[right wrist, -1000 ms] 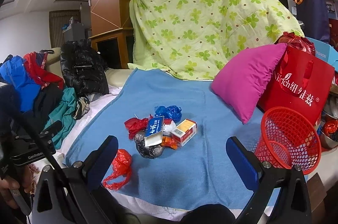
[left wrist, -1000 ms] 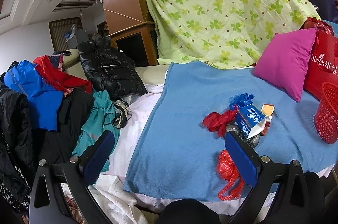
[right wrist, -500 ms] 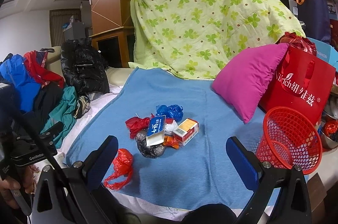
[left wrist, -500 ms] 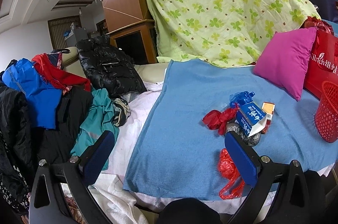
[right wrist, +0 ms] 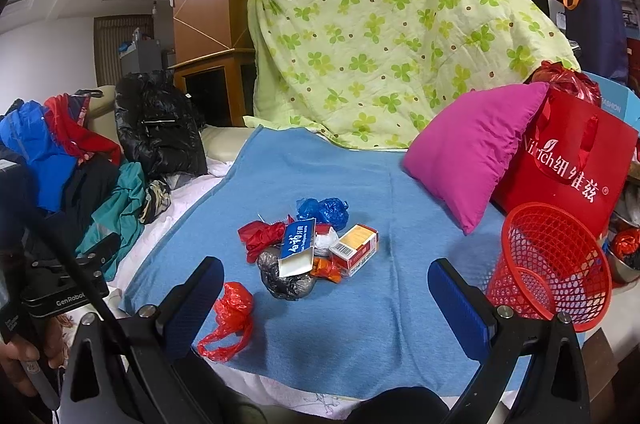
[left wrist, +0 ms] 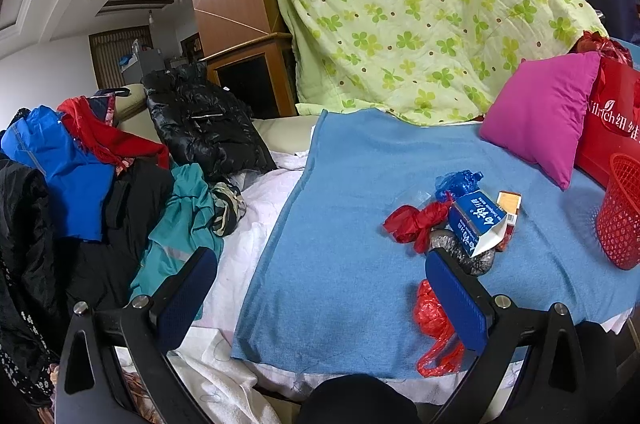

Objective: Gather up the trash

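Landmark: the blue towel [right wrist: 360, 312] is spread flat over a white sheet [left wrist: 256, 224]; every place below is told from it
Trash pile: heaped near the middle of the towel; a blue-and-white carton [right wrist: 298, 248] lies on top of a grey crumpled bag [right wrist: 284, 280]; a red-and-orange box [right wrist: 356, 244] touches the carton's right side; a blue plastic bag [right wrist: 326, 210] sits at the far side of the pile; a knotted red bag [right wrist: 260, 234] at its left; a small orange wrapper [right wrist: 328, 268] is tucked under the box
Loose red bag: a red plastic bag [right wrist: 230, 320] lies apart from the pile, near the towel's near-left corner; in the left wrist view it [left wrist: 434, 328] shows just beside the right-hand finger
Basket: a red mesh basket [right wrist: 560, 264] stands tilted at the towel's right edge, mouth toward the camera; nothing can be made out inside it
Left gripper [left wrist: 320, 288]: spread wide, gripping nothing; it hovers over the towel's near-left edge
Right gripper [right wrist: 326, 304]: spread wide, gripping nothing; it hovers above the towel's near edge, with the pile beyond its blue pads [right wrist: 460, 308]
Beyond the towel: a pink cushion [right wrist: 472, 152] rests on the far-right corner, leaning on a red shopping bag [right wrist: 572, 160]; a green clover quilt [right wrist: 380, 36] hangs behind the far edge
Left of the towel: a heap of clothes [left wrist: 92, 192] and a black jacket [left wrist: 204, 128]
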`<action>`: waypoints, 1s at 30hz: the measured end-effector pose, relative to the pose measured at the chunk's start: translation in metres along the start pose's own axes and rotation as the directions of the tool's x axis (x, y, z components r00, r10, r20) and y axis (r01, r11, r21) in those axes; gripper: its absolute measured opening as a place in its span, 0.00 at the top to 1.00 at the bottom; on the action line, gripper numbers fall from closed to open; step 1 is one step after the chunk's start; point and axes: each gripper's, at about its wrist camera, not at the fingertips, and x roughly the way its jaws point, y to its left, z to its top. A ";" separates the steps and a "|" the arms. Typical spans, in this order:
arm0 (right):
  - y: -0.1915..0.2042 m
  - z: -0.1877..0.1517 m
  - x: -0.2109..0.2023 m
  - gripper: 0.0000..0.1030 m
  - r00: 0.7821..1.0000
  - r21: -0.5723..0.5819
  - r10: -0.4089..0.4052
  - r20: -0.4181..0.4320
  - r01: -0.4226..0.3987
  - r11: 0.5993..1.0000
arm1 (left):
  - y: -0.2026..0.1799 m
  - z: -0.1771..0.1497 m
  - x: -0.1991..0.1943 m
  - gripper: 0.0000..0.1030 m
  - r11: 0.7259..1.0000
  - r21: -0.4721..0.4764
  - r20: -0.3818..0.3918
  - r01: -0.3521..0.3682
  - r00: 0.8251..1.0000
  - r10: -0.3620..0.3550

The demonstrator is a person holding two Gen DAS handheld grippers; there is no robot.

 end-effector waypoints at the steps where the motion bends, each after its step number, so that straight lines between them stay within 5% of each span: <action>1: 0.001 0.000 0.002 0.00 1.000 -0.001 0.000 -0.003 0.000 1.000 | 0.001 0.000 0.001 0.00 1.000 0.000 -0.002 0.001 1.000 -0.001; 19: -0.001 0.003 0.068 0.00 0.994 0.018 0.039 -0.098 -0.037 0.999 | 0.007 -0.019 0.046 0.00 0.998 -0.018 -0.118 0.058 0.991 -0.060; 25: 0.000 0.007 0.129 0.00 0.976 0.067 0.110 -0.190 -0.099 0.993 | 0.006 -0.042 0.084 0.00 0.988 -0.059 -0.251 0.139 0.956 -0.150; 30: 0.013 0.010 0.191 0.00 0.955 0.059 0.136 -0.262 -0.125 0.990 | 0.003 -0.060 0.108 0.00 0.970 -0.112 -0.341 0.216 0.909 -0.241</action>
